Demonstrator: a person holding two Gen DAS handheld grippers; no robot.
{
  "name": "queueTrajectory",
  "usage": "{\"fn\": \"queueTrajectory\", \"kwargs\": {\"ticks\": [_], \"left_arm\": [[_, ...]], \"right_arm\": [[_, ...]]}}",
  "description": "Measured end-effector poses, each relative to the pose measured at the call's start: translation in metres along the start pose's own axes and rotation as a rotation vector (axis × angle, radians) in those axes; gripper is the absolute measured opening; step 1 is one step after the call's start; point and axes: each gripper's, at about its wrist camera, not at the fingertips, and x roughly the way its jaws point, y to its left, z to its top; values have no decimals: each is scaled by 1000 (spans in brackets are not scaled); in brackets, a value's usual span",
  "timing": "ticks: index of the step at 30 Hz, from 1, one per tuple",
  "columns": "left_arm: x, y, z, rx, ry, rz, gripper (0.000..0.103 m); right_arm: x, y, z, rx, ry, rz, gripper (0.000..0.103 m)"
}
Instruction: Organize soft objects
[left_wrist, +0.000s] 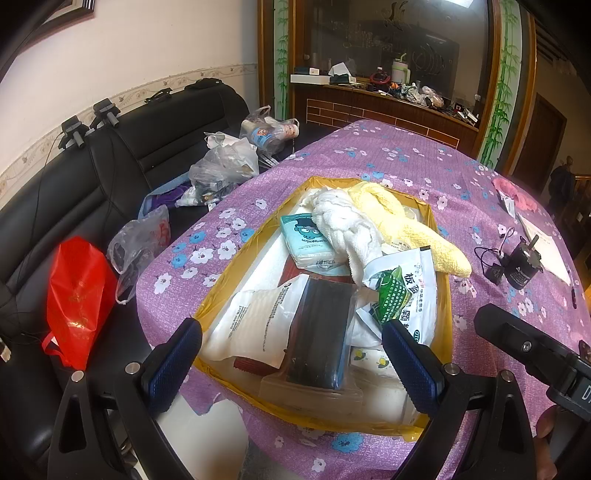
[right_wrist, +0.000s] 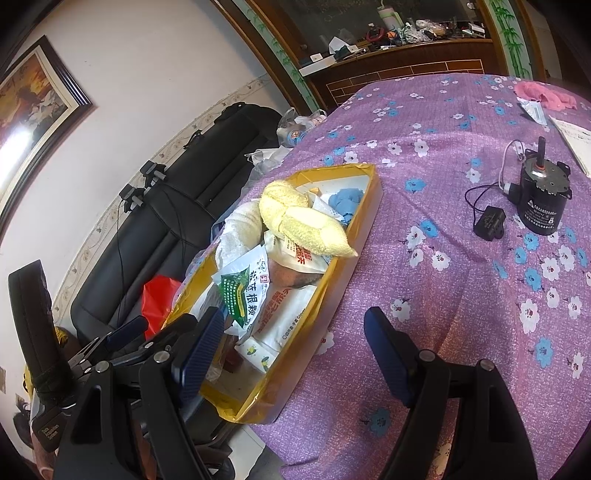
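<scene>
Room for moving is found on the purple floral tablecloth (right_wrist: 461, 277), bare between the yellow-taped box (left_wrist: 441, 291) and one black motor (right_wrist: 543, 199). One yellow towel (left_wrist: 413, 225) and one white towel (left_wrist: 351, 229) are piled in the crowded box. The left gripper (left_wrist: 291, 358) and right gripper (right_wrist: 291, 354) are held apart, empty.
</scene>
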Motion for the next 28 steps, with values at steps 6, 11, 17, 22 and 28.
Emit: {"fn": "queueTrajectory", "kwargs": {"ticks": [6, 11, 17, 22, 28], "left_arm": [[2, 1, 0, 1, 1, 4, 99], [2, 1, 0, 3, -2, 10, 99], [4, 1, -2, 1, 5, 16, 99], [4, 0, -2, -4, 1, 26, 99], [4, -3, -2, 14, -16, 29, 99]], "right_arm": [[1, 1, 0, 1, -1, 1, 78], [0, 1, 0, -2, -1, -1, 78], [1, 1, -1, 3, 4, -2, 78], [2, 0, -1, 7, 6, -2, 78], [2, 0, -1, 8, 4, 1, 78]]}}
